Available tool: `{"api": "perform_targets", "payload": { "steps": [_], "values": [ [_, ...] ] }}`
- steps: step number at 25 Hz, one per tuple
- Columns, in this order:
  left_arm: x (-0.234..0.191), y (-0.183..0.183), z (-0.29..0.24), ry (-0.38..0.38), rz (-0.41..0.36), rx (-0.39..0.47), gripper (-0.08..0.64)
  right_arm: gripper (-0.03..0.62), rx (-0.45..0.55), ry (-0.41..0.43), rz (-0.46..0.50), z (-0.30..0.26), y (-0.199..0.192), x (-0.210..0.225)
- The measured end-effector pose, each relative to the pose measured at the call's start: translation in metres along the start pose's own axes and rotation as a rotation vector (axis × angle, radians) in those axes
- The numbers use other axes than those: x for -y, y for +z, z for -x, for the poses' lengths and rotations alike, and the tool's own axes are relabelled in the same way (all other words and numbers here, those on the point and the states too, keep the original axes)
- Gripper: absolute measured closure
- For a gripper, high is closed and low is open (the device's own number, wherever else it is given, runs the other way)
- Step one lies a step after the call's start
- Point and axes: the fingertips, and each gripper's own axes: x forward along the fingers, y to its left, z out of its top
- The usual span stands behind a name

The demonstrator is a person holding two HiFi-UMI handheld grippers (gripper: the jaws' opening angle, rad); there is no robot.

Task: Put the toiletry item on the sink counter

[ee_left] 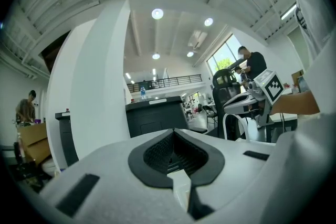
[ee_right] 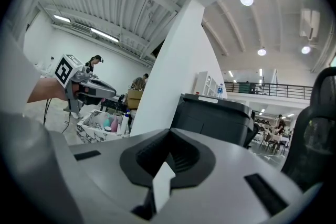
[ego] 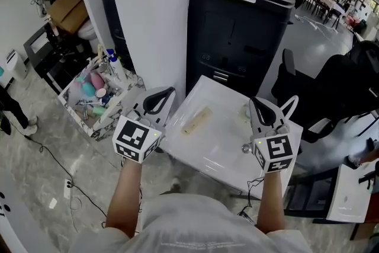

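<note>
A white sink counter (ego: 220, 148) stands below me, with a pale beige oblong toiletry item (ego: 196, 121) lying flat on its left part. My left gripper (ego: 166, 95) hovers at the counter's left edge, shut and empty, tips pointing away from me. In its own view the left gripper (ee_left: 173, 135) has its dark pads meeting with nothing between them. Over the counter's right side my right gripper (ego: 256, 103) is held level, and in its own view the right gripper (ee_right: 168, 136) is shut and empty too. Neither touches the beige item.
A patterned box (ego: 77, 105) with several bottles and tubes sits on the floor to the left, seen also as the box (ee_right: 100, 122). A white pillar (ego: 154, 15) and a tall black bin (ego: 237, 15) stand behind the counter. A metal tap knob (ego: 246, 149) is by my right gripper. A black chair (ego: 337, 89) stands right.
</note>
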Motion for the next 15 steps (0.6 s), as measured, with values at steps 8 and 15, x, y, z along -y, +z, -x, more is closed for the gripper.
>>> {"api": "perform_targets", "payload": {
  "steps": [8,15],
  "values": [
    [-0.006,-0.019,0.001,0.009,0.042,-0.045,0.549,0.595,-0.027,0.012,-0.005,-0.006,-0.01,-0.009],
    [-0.005,-0.044,0.001,0.006,0.069,-0.129,0.549,0.595,-0.061,0.038,-0.011,-0.01,-0.026,-0.017]
  ]
}}
